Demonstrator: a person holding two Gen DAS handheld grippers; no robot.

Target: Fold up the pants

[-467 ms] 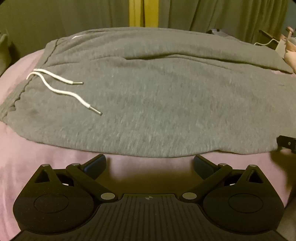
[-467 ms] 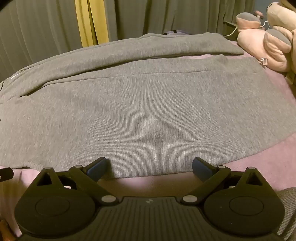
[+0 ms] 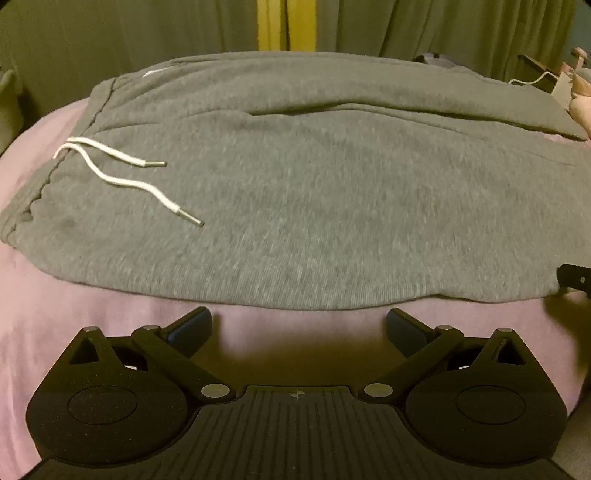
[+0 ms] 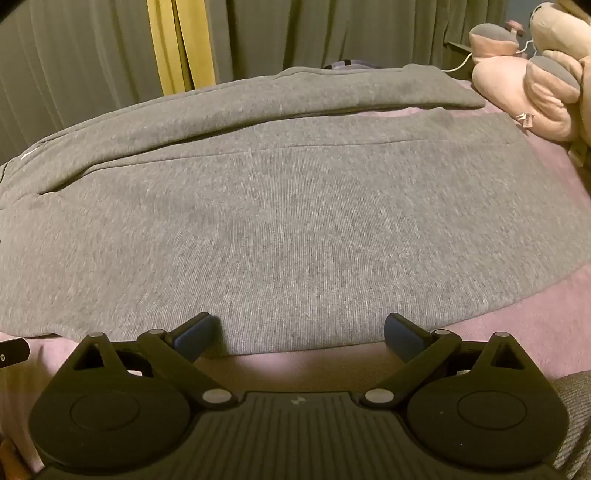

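Grey sweatpants (image 3: pixel 314 192) lie spread flat on a pink bed cover (image 3: pixel 74 325), waistband at the left with two white drawstrings (image 3: pixel 122 173) lying on the fabric. The legs run right and show in the right wrist view (image 4: pixel 295 229). My left gripper (image 3: pixel 299 328) is open and empty, just short of the pants' near edge by the waist end. My right gripper (image 4: pixel 299 332) is open and empty, its fingertips at the near edge of the leg part. A tip of the right gripper shows at the right edge of the left wrist view (image 3: pixel 574 282).
Pink and grey plush toys (image 4: pixel 532 77) sit at the far right of the bed with a white cable (image 4: pixel 461 64). Grey-green curtains (image 4: pixel 332 33) with a yellow strip (image 4: pixel 177 44) hang behind the bed. The pink cover (image 4: pixel 535 321) shows bare near the front right.
Both grippers have crept slightly forward toward the near edge of the pants. The pants have not moved.
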